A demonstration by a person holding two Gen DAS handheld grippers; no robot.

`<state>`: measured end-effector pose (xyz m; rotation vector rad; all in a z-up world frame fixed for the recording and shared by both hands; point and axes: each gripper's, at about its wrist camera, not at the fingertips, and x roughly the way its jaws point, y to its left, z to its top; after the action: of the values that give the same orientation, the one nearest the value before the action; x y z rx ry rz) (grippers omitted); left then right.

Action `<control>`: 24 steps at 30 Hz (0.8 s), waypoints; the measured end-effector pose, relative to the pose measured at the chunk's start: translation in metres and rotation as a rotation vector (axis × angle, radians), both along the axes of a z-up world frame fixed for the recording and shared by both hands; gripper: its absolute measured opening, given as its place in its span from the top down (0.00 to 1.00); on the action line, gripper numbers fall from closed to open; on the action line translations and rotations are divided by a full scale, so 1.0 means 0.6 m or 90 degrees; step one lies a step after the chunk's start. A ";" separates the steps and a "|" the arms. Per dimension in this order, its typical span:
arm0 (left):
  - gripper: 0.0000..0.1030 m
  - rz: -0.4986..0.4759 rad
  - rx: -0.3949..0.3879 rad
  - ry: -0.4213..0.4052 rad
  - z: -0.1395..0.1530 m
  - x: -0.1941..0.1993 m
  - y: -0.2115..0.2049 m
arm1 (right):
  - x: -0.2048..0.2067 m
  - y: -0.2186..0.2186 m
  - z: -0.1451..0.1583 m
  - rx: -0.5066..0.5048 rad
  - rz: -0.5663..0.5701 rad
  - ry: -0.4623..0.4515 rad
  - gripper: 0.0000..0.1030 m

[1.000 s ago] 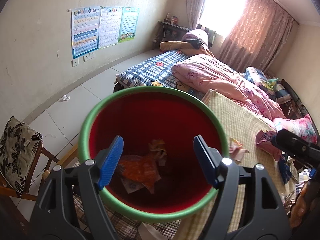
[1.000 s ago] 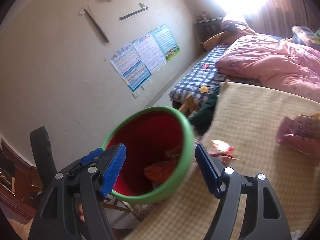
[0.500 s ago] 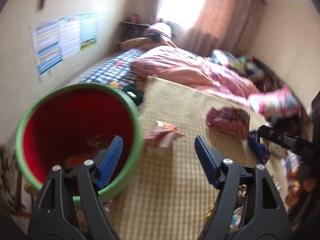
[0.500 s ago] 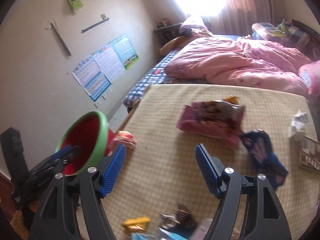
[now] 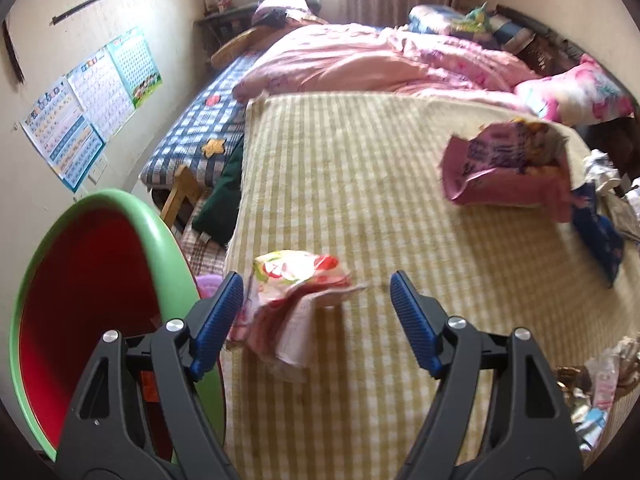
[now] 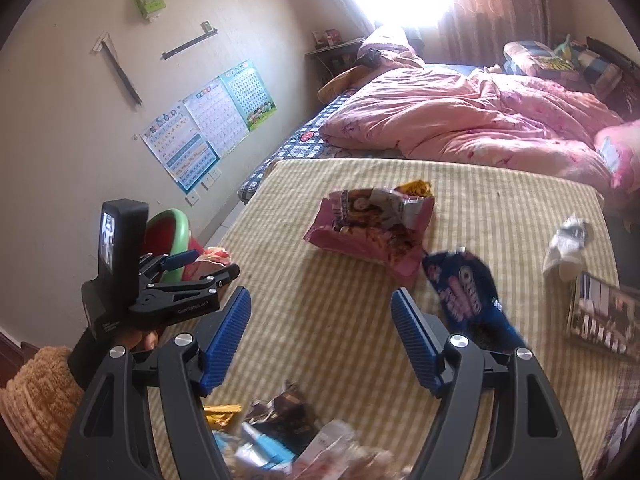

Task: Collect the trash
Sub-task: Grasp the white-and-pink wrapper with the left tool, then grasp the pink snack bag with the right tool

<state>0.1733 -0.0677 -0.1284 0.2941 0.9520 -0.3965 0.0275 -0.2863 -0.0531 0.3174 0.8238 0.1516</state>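
A red bin with a green rim (image 5: 100, 264) stands at the left edge of the checked mat (image 5: 360, 184); it also shows in the right wrist view (image 6: 176, 224). My left gripper (image 5: 316, 316) is open and empty, just above a pink and white wrapper (image 5: 296, 292) lying beside the bin. My right gripper (image 6: 320, 340) is open and empty over the mat. Ahead of it lie a pink snack bag (image 6: 372, 232) and a blue cookie wrapper (image 6: 464, 288). The left gripper (image 6: 180, 276) shows at the left of the right wrist view.
A pile of small wrappers (image 6: 280, 440) lies under my right gripper. A crumpled white wrapper (image 6: 568, 244) and a flat box (image 6: 604, 316) lie at the right. A pink quilt (image 6: 472, 120) covers the bed behind the mat. Posters (image 6: 208, 116) hang on the left wall.
Both grippers have swung right, away from the bin and over the mat. The left one now hovers over the pink and white wrapper. Both stayed open.
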 end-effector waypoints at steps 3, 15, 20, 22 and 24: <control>0.46 -0.003 0.001 0.015 -0.003 -0.005 -0.008 | 0.042 -0.002 -0.001 -0.061 0.030 -0.005 0.31; 0.69 0.021 -0.088 0.044 0.028 -0.113 0.029 | 0.176 -0.011 -0.053 -0.220 0.150 0.072 0.23; 0.66 0.058 -0.105 0.056 0.032 -0.138 0.050 | 0.202 0.011 -0.091 -0.314 0.188 0.101 0.19; 0.63 0.071 -0.108 0.056 0.030 -0.145 0.059 | 0.203 0.024 -0.108 -0.360 0.198 0.111 0.28; 0.61 0.076 -0.110 0.058 0.029 -0.148 0.066 | 0.197 0.035 -0.121 -0.378 0.214 0.117 0.43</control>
<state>0.0847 -0.0278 -0.1112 0.0617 1.0131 -0.3815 0.1454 -0.2650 -0.1255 -0.3744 1.0596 0.1851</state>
